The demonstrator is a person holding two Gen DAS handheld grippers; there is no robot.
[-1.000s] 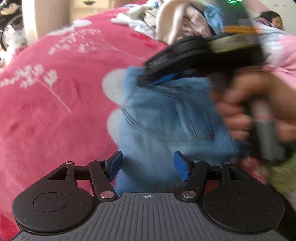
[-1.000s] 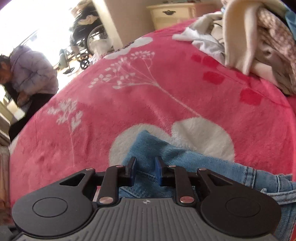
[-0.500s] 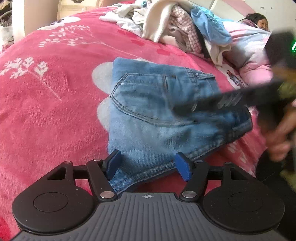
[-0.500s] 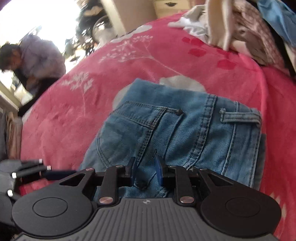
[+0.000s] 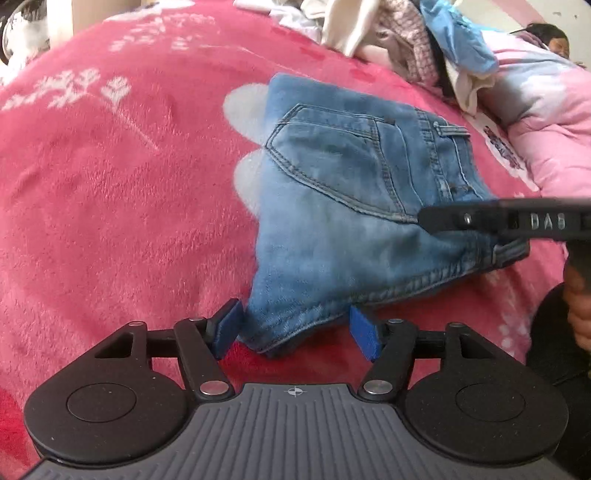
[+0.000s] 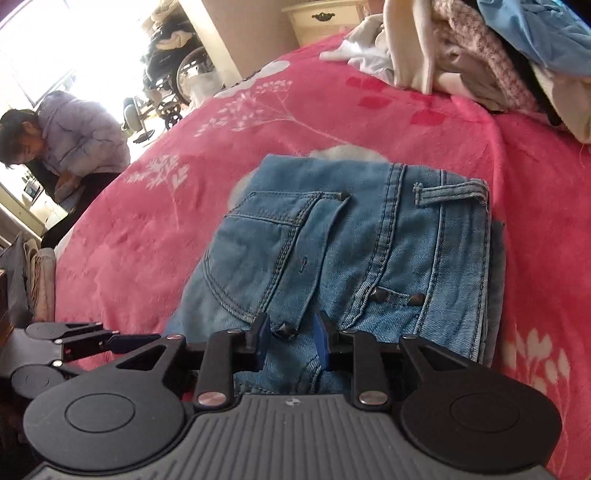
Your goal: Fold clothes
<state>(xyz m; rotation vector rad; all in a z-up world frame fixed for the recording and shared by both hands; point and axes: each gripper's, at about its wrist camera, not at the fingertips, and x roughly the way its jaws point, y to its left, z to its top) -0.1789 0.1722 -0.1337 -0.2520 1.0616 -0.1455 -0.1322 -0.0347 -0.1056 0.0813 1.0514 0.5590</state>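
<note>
Folded blue jeans (image 5: 332,192) (image 6: 332,251) lie flat on the red flowered blanket (image 5: 110,203), back pocket up. My left gripper (image 5: 295,332) is open at the jeans' near corner. That corner lies between the blue pads, which do not squeeze it. In the right wrist view the left gripper (image 6: 122,338) shows at the lower left. My right gripper (image 6: 291,341) hovers over the jeans' near edge below the pocket. Its jaws are narrow and opening, with flat denim under the gap. In the left wrist view the right gripper (image 5: 424,218) reaches in edge-on from the right, a hand behind it.
A heap of unfolded clothes (image 5: 406,48) (image 6: 480,62) fills the back of the bed. One person lies under a pink quilt (image 5: 546,122) at the far right. Another person in a lilac jacket (image 6: 81,136) sits beyond the bed's left side, near a wheelchair (image 6: 173,81) and a cream drawer unit (image 6: 325,18).
The right gripper has drawn back from the jeans' far edge to their near right edge, jaws slightly wider. The jeans now lie flat and folded. The left gripper has stayed put.
</note>
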